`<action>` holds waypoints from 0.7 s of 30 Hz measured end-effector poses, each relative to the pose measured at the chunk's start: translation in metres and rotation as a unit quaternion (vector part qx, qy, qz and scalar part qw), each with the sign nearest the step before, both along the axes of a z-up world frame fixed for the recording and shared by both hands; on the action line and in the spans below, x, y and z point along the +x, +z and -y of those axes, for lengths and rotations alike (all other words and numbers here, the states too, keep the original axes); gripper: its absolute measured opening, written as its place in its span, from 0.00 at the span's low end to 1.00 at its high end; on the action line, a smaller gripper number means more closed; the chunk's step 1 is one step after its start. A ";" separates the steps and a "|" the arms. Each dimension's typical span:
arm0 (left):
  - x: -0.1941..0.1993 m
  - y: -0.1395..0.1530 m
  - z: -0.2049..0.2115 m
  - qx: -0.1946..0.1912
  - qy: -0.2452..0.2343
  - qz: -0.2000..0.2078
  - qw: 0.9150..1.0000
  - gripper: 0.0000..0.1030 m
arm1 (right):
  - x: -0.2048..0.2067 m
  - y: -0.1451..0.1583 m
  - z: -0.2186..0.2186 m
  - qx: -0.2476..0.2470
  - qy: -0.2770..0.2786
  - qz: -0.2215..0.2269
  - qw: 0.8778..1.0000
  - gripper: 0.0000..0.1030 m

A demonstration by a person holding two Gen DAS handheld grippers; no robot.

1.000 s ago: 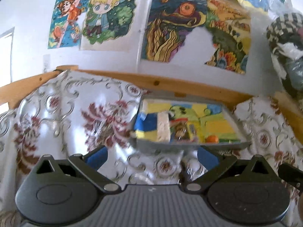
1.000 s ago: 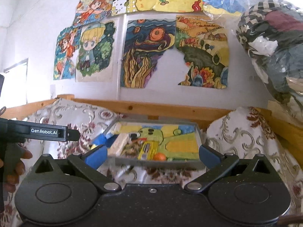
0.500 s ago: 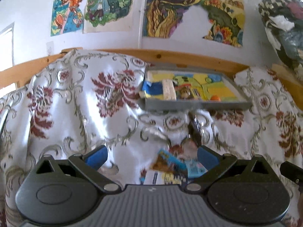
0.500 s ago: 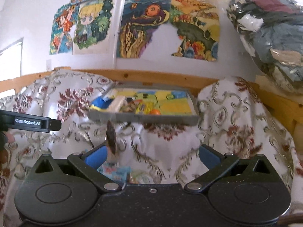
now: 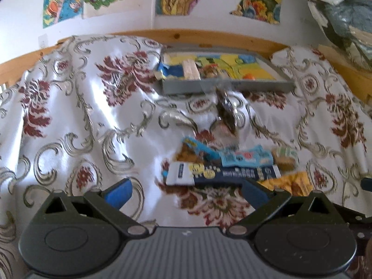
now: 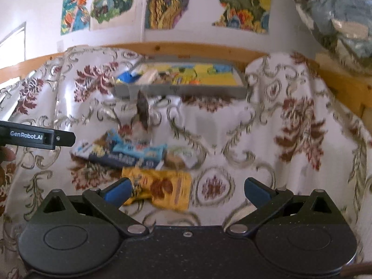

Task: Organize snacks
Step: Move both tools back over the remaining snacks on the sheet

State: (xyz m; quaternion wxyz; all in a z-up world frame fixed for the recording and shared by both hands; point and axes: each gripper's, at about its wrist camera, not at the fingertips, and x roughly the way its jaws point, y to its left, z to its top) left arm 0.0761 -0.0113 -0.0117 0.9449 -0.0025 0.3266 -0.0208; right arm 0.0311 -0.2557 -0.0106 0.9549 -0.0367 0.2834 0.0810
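Several snack packets still lie loose on the flowered cloth (image 5: pixel 69 107), while the grey tray (image 5: pixel 223 86) against the wooden rail already holds a few items, so I judge the sorting only partly done. In the left wrist view, the left tool (image 5: pixel 186 186) has its blue-tipped jaws spread wide and empty, just short of the heap below the tray: a dark blue bar (image 5: pixel 223 174) nearest, a light blue packet (image 5: pixel 246 158) behind it, a round pastry in clear wrap (image 5: pixel 284 159) to its right, and a dark foil piece (image 5: pixel 226 116) between heap and tray. Only a corner of the yellow packet (image 5: pixel 288 183) shows here. In the right wrist view, the right tool (image 6: pixel 186 187) is likewise spread and holds nothing, and the yellow packet (image 6: pixel 162 188) lies in full between its jaws, nearer than the dark blue bar (image 6: pixel 116 158) and well short of the tray (image 6: pixel 181 90). This view alone also shows the side of the left tool (image 6: pixel 37 137) to the left of the heap, with a fingertip under it.
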 end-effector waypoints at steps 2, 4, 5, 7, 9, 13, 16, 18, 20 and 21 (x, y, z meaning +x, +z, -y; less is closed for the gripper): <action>-0.001 -0.004 0.001 0.002 -0.006 -0.012 1.000 1.00 | 0.000 -0.006 0.001 0.008 -0.002 -0.017 1.000 0.99; -0.002 -0.008 0.003 0.005 -0.008 -0.021 1.000 1.00 | 0.000 -0.010 0.002 0.013 -0.002 -0.033 0.999 0.99; -0.002 -0.010 0.004 0.007 -0.009 -0.025 1.000 1.00 | 0.000 -0.012 0.002 0.015 -0.002 -0.037 0.999 0.99; -0.003 -0.013 0.004 0.009 -0.010 -0.033 0.999 1.00 | 0.000 -0.014 0.002 0.018 -0.003 -0.045 0.999 0.99; -0.002 -0.015 0.004 0.009 -0.009 -0.039 0.999 1.00 | 0.000 -0.016 0.002 0.019 -0.003 -0.052 0.998 0.99; 0.000 -0.016 0.002 0.004 -0.007 -0.047 0.999 1.00 | 0.002 -0.019 0.001 0.017 -0.001 -0.062 0.998 0.99; 0.004 -0.017 0.001 0.003 -0.008 -0.055 0.998 1.00 | 0.004 -0.021 0.000 0.013 0.003 -0.066 0.998 0.99; 0.007 -0.017 0.000 -0.001 -0.009 -0.062 0.998 1.00 | 0.006 -0.021 -0.001 0.009 0.008 -0.068 0.998 0.99; 0.010 -0.017 -0.003 -0.008 -0.008 -0.066 0.998 1.00 | 0.008 -0.021 -0.001 0.005 0.018 -0.070 0.997 0.99; 0.011 -0.017 -0.004 -0.012 -0.007 -0.067 0.998 1.00 | 0.010 -0.021 -0.001 0.005 0.024 -0.071 0.997 0.99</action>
